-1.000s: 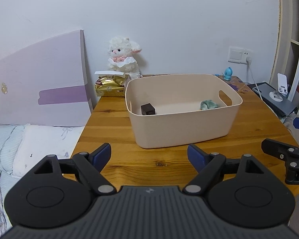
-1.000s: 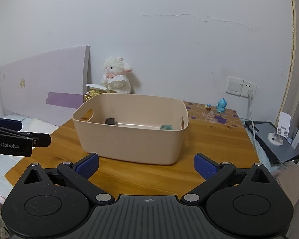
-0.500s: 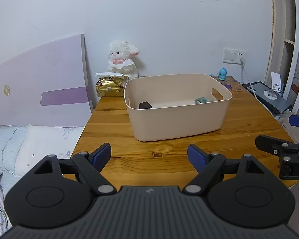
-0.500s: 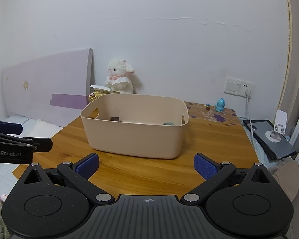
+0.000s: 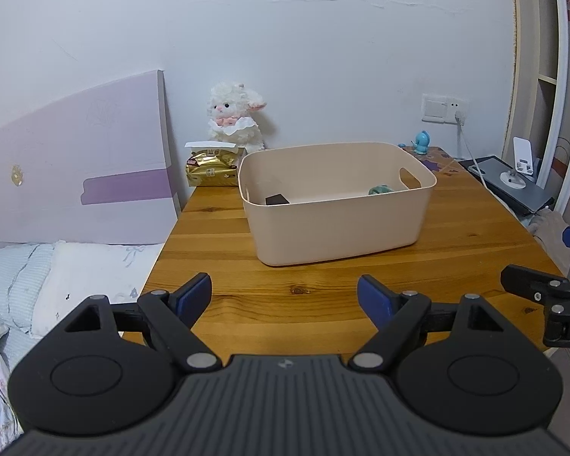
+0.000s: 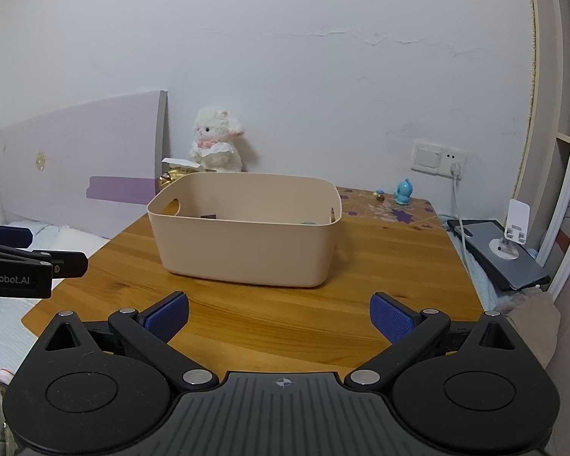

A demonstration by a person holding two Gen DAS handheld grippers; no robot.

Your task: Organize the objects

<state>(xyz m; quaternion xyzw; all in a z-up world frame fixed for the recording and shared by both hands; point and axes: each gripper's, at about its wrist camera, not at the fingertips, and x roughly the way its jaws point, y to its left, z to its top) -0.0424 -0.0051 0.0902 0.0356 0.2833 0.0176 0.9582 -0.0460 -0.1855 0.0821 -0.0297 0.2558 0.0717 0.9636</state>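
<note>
pale beige plastic bin (image 5: 338, 224) sits in the middle of the wooden table (image 5: 216, 254), and inside it a small dark block (image 5: 277, 200) lies at the left end while a green crumpled item (image 5: 380, 190) rests near the right handle cutout. the left gripper (image 5: 284, 296) hovers over the near table edge, its blue-padded fingers (image 5: 192, 298) spread wide and released, nothing between them. the right gripper (image 6: 279, 313) hangs likewise short of the bin, fingers (image 6: 391, 321) parted and empty. each gripper shows at the side of the other's view. behind the bin, a white plush lamb (image 5: 233, 117) sits against the wall, with a gold tissue pack (image 5: 212, 169) just in front of it. a small blue figurine (image 6: 402, 192) stands at the far right corner of the table. a lilac headboard (image 5: 76, 174) leans beside the table, with bedding (image 5: 30, 277) below it.
</note>
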